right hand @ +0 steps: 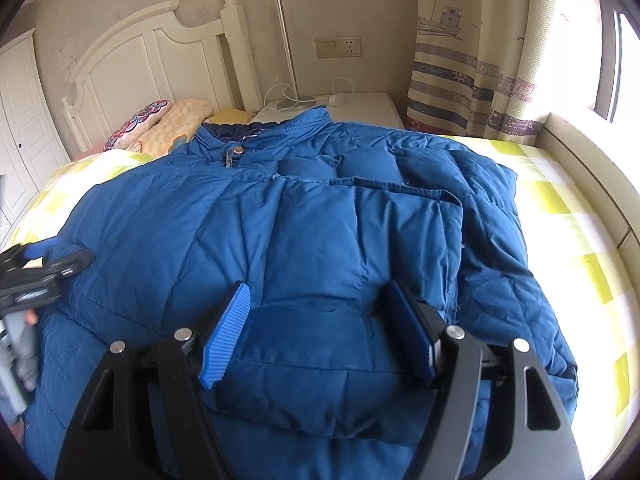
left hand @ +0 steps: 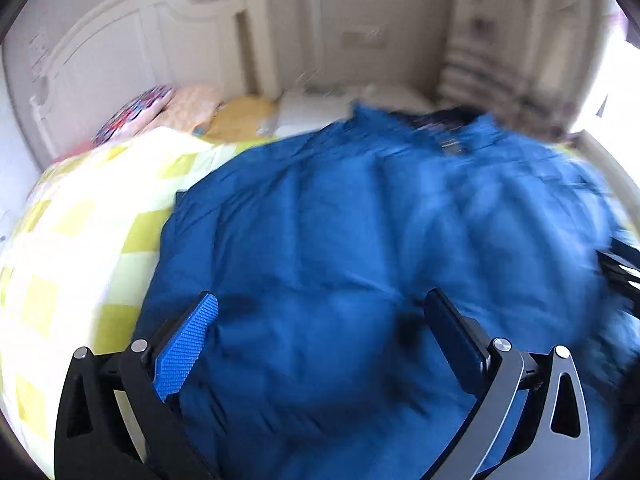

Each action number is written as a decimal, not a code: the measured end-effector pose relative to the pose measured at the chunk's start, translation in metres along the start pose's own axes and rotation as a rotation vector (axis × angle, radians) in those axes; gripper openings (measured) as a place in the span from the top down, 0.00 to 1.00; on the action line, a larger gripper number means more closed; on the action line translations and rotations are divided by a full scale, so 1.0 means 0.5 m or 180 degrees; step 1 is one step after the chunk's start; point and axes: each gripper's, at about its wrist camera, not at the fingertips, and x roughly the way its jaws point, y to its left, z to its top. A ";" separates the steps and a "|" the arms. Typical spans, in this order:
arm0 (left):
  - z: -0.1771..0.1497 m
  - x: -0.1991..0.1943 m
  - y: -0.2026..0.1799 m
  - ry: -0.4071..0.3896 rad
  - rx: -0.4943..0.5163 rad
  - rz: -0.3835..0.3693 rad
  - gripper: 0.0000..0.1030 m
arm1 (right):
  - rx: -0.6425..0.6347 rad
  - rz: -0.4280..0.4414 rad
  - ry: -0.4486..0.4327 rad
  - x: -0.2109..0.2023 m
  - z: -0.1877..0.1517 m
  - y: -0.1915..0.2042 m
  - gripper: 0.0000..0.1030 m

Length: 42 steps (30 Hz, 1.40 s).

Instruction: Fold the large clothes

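Note:
A large blue puffer jacket (right hand: 312,232) lies spread on the bed, collar (right hand: 280,128) toward the headboard, with one sleeve (right hand: 400,216) folded across its front. My right gripper (right hand: 316,292) sits low over the jacket's lower part. It is open, and a padded bulge of fabric rises between the fingers without being pinched. The left wrist view is motion-blurred. In it my left gripper (left hand: 320,300) is open above the jacket (left hand: 360,220), with nothing between its pads. The left gripper (right hand: 48,260) also shows at the left edge of the right wrist view.
The bed has a yellow-and-white checked sheet (right hand: 568,208). Pillows (right hand: 168,124) lie against the white headboard (right hand: 152,52). A nightstand (right hand: 360,104) with a lamp and cables stands behind the collar. A striped curtain (right hand: 472,80) and a bright window ledge (right hand: 580,152) are on the right.

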 end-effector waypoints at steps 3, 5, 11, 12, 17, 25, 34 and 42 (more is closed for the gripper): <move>-0.046 -0.023 -0.032 0.0061 0.0205 -0.0027 0.04 | -0.0005 -0.0003 0.0000 -0.001 0.000 0.001 0.31; -0.079 0.011 -0.047 0.0232 0.0340 0.0036 0.04 | -0.0003 0.0001 -0.0001 0.000 0.000 0.000 0.31; -0.079 0.012 -0.057 0.0227 0.0363 0.0090 0.04 | -0.0021 -0.0153 -0.0095 -0.006 0.001 0.000 0.31; -0.082 0.010 -0.059 0.0222 0.0361 0.0088 0.04 | -0.0025 -0.0319 -0.0266 -0.023 -0.003 0.002 0.33; -0.083 0.007 -0.055 0.0217 0.0333 0.0052 0.04 | 0.0032 -0.0439 -0.0719 -0.059 -0.013 -0.008 0.32; -0.082 0.007 -0.051 0.0213 0.0316 0.0034 0.04 | 0.0108 -0.0637 -0.0372 -0.001 0.003 -0.025 0.26; -0.083 0.008 -0.050 0.0221 0.0310 0.0027 0.04 | 0.0233 -0.0433 0.0056 0.051 0.017 -0.052 0.19; -0.105 -0.074 0.015 -0.0160 -0.0196 -0.0242 0.04 | 0.0363 -0.0067 -0.0576 -0.070 -0.043 -0.044 0.20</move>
